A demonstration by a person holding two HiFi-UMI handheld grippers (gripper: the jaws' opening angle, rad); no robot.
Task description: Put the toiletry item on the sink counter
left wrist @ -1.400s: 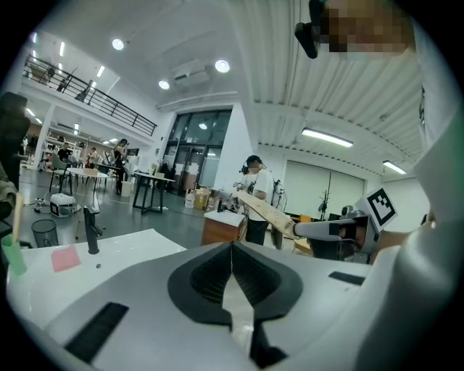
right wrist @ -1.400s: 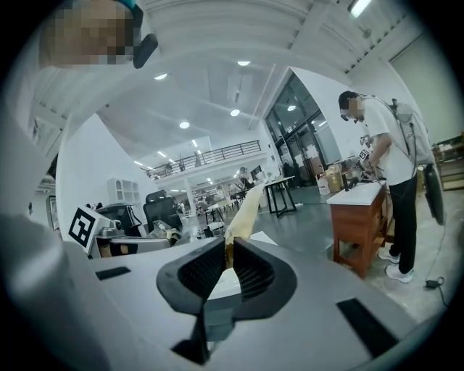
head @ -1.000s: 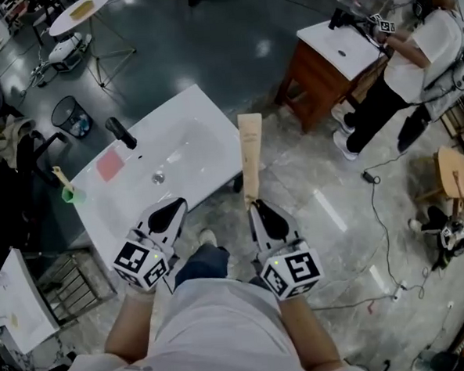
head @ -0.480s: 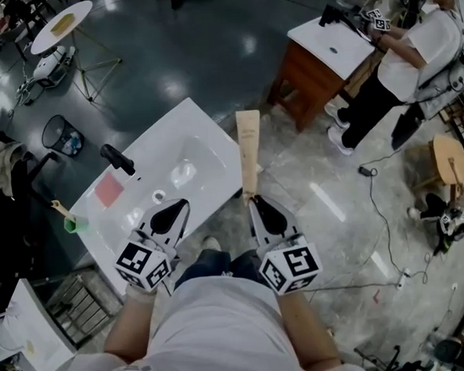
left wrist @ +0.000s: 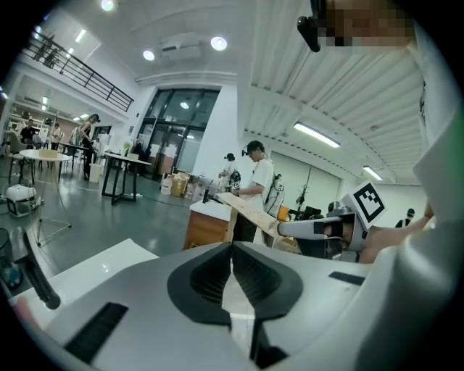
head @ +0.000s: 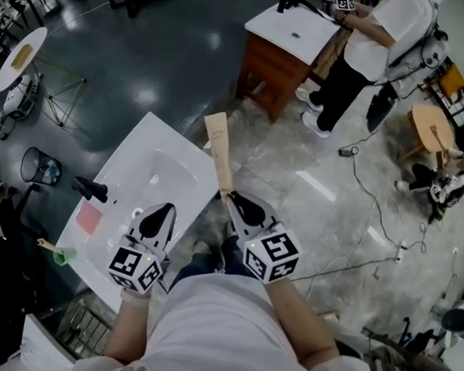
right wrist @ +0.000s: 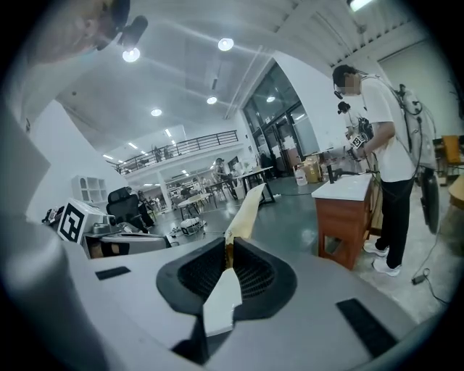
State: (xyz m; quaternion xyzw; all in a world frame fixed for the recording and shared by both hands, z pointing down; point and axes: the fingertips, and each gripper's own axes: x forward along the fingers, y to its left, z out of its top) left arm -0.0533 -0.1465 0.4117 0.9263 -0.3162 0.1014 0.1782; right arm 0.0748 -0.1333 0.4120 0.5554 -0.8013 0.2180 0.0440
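Note:
The toiletry item (head: pixel 218 149) is a long flat beige tube. My right gripper (head: pixel 227 195) is shut on its near end and holds it pointing away from me, alongside the right edge of the white sink counter (head: pixel 147 139). In the right gripper view the tube (right wrist: pixel 246 205) rises out of the closed jaws of the right gripper (right wrist: pixel 228 250). My left gripper (head: pixel 165 209) is shut and holds nothing, over the counter's front part; its jaws meet in the left gripper view (left wrist: pixel 232 246), where the tube (left wrist: pixel 250 209) shows to the right.
A black faucet (head: pixel 87 187), a pink pad (head: pixel 87 219) and a green cup (head: pixel 58 256) sit at the counter's left. Another person (head: pixel 372 39) works at a second sink on a wooden cabinet (head: pixel 275 64). A bin (head: pixel 39 165) and floor cables (head: pixel 371 211) lie around.
The head view has swung, so the counter and both grippers sit further left and lower in the picture. The tube stays held by the counter's right edge. Both grippers remain shut.

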